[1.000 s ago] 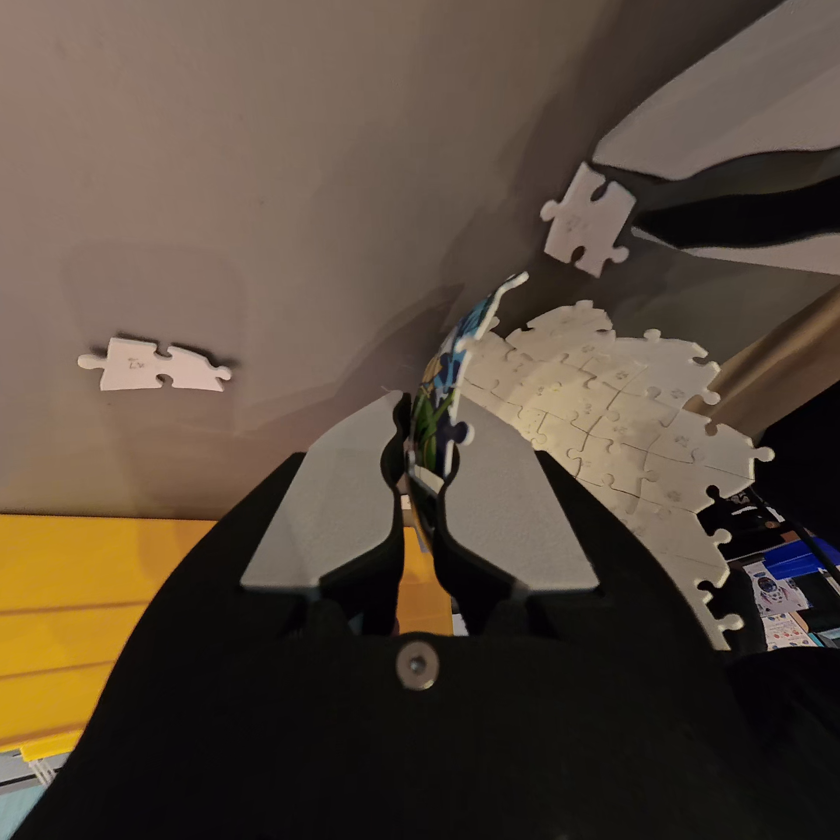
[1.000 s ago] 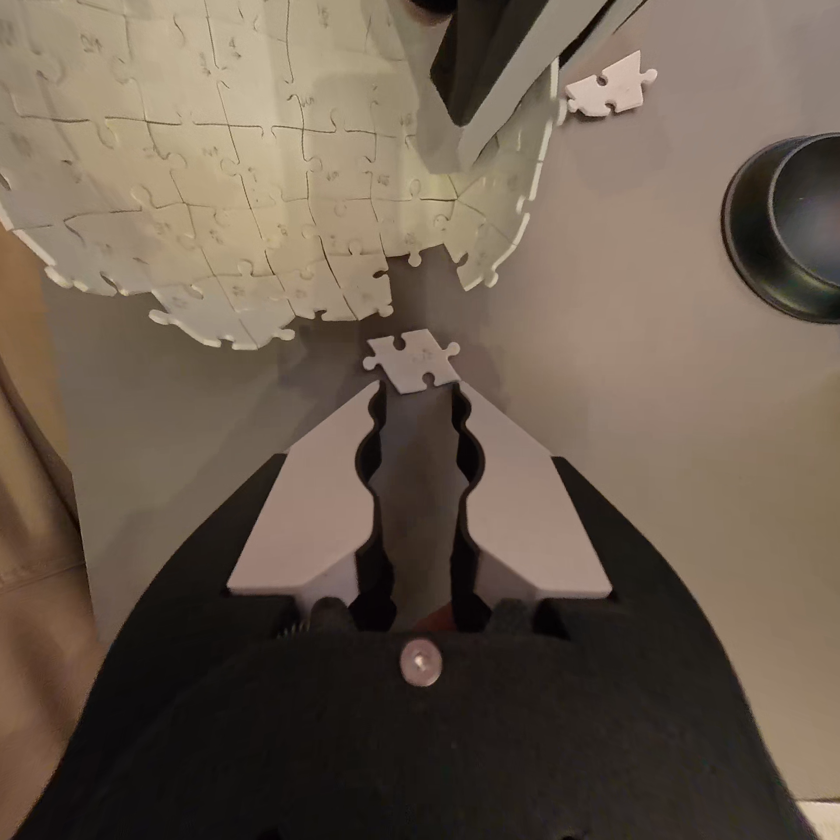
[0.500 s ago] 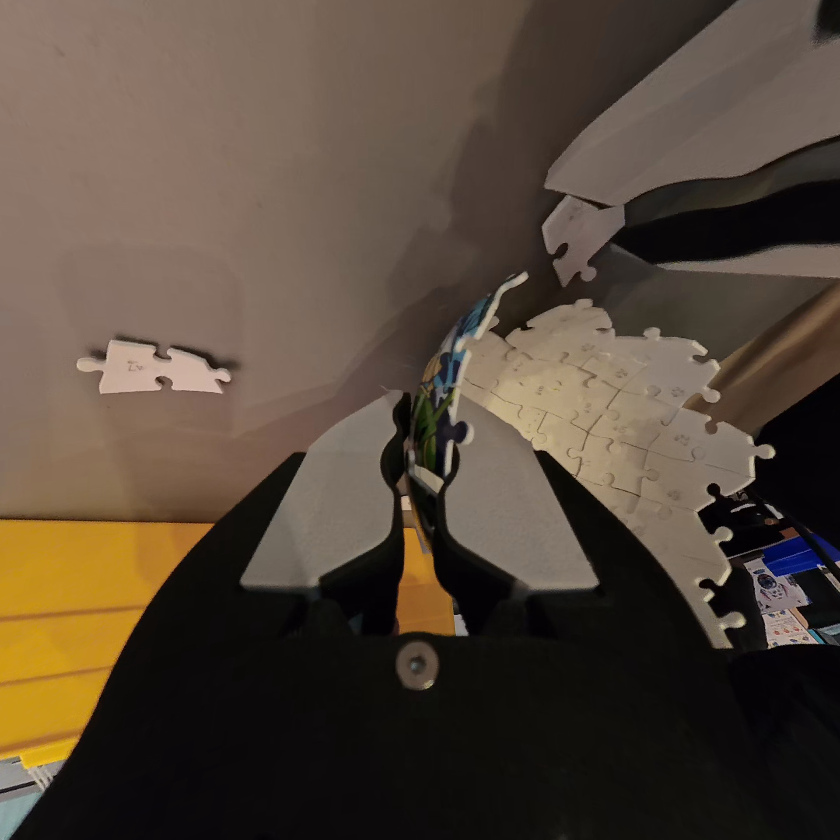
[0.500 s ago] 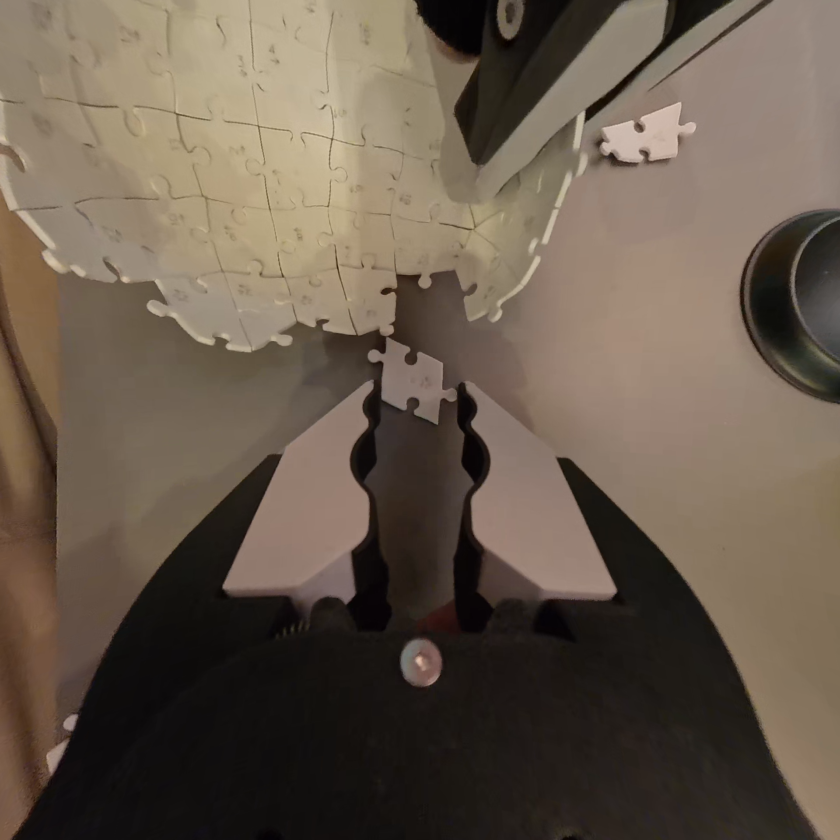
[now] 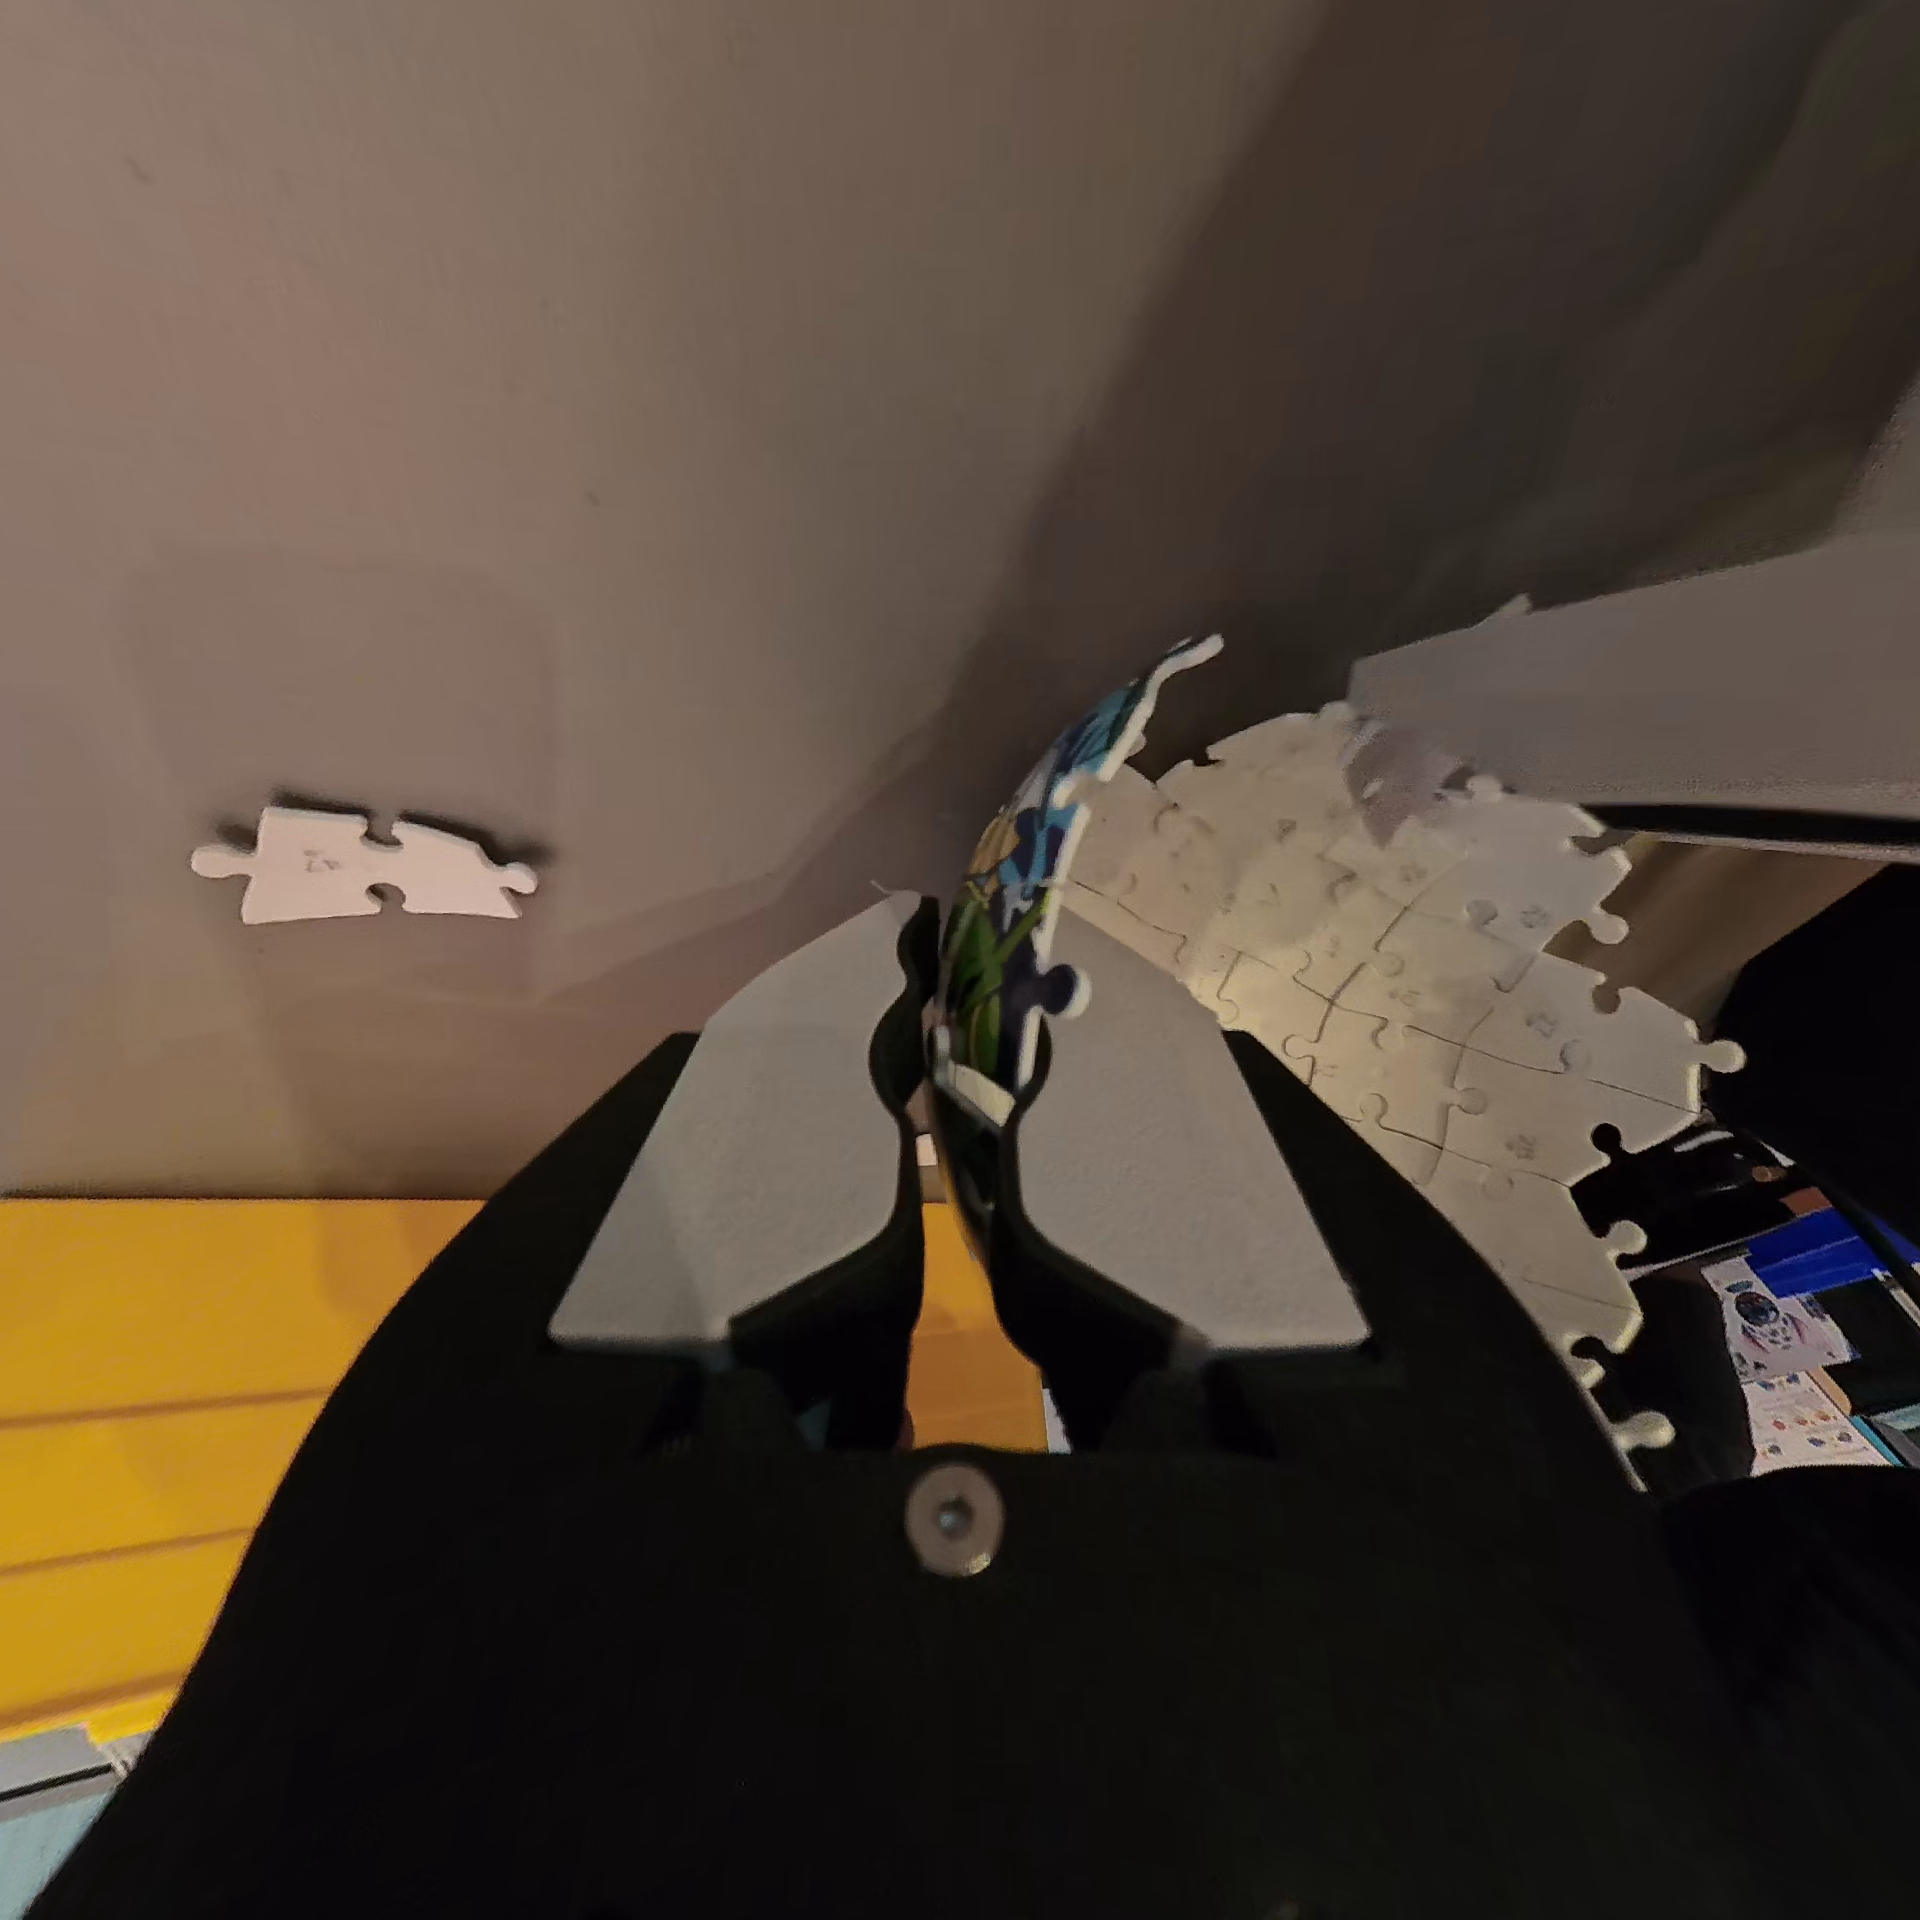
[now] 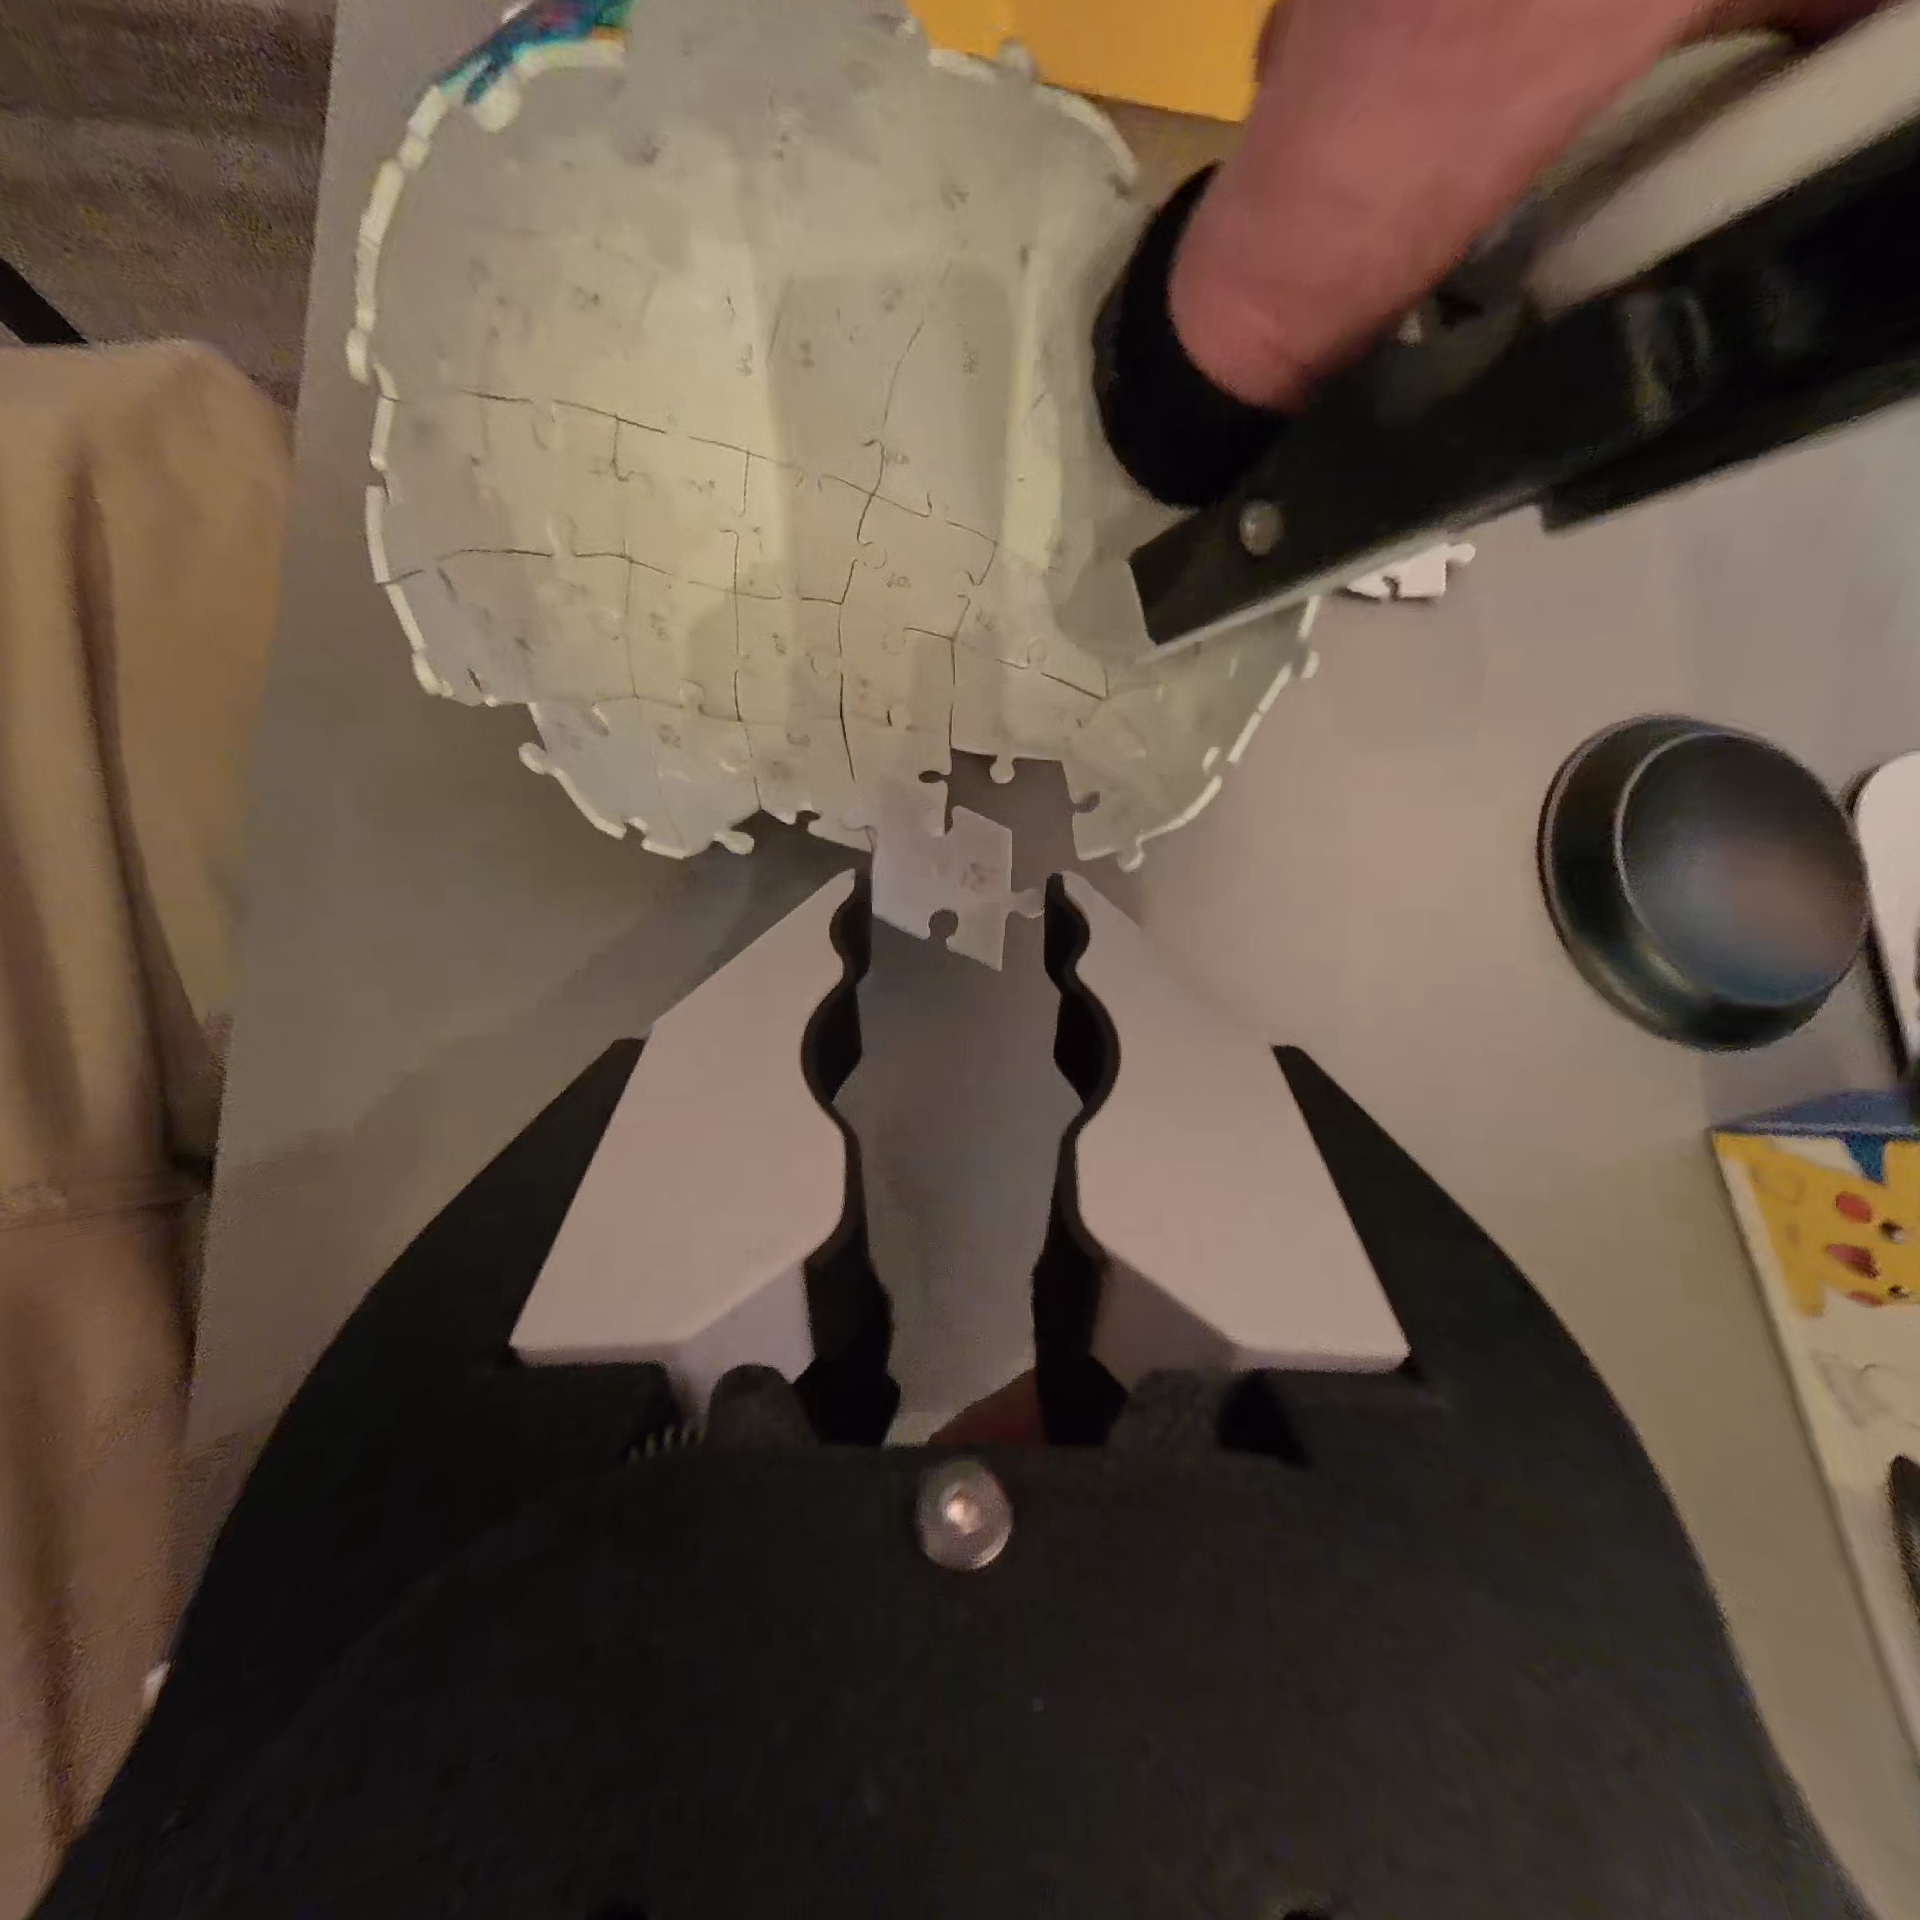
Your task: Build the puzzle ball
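The puzzle ball is a partly built curved shell [image 6: 727,468], white inside and printed outside. My left gripper [image 5: 977,935] is shut on the shell's edge [image 5: 1351,935] and holds it above the grey table [image 5: 727,416]. It also shows in the right wrist view [image 6: 1195,623], with a hand on it. My right gripper [image 6: 951,888] is shut on a white puzzle piece [image 6: 961,873] held at its tips. The piece touches a notch in the shell's lower rim. In the left wrist view the right gripper [image 5: 1662,727] and its piece [image 5: 1403,774] are blurred at the rim.
Two joined white pieces [image 5: 364,878] lie on the table to the left. Another loose piece [image 6: 1403,571] lies behind the left gripper. A black round dish [image 6: 1714,883] and a colourful box [image 6: 1829,1205] stand to the right. Beige cloth [image 6: 104,727] hangs left. The tips of one gripper are about 8 centimeters away from the tips of the other. From either gripper's tips it is about 15 centimeters to the black round dish [image 6: 1714,883].
My right gripper has carried its piece up to the shell's rim, where it now touches the notch. The piece has turned in the jaws. The left gripper keeps its hold on the shell.
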`<state>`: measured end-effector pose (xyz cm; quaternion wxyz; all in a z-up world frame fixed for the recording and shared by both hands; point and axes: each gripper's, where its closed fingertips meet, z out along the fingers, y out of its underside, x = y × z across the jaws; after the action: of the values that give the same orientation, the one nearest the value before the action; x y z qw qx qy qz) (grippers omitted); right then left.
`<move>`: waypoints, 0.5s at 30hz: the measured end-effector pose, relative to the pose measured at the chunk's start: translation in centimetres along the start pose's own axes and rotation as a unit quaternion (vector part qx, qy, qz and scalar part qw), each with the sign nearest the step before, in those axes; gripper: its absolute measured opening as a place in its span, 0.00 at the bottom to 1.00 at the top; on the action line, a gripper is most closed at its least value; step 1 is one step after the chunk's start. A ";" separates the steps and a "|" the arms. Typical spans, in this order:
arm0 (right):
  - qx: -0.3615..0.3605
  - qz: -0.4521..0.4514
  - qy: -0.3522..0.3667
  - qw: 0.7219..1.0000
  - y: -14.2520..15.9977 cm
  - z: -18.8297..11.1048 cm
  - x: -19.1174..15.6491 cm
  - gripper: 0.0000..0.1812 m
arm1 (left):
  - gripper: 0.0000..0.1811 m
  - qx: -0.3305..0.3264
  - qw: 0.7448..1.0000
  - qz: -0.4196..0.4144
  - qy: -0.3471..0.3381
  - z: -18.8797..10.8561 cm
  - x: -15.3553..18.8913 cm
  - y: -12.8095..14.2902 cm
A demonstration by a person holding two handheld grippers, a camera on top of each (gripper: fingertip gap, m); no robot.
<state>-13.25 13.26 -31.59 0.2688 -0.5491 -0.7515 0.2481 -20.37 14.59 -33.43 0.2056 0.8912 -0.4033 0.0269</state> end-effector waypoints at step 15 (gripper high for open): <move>-0.061 -0.092 0.047 0.993 -0.6 2.3 1.4 0.18 | 0.04 -0.012 1.000 0.000 0.000 -0.1 0.0 -0.1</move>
<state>-15.57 14.24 -32.71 0.2916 -0.5042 -0.7990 0.1495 -20.26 14.66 -33.40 0.2159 0.8888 -0.4036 0.0220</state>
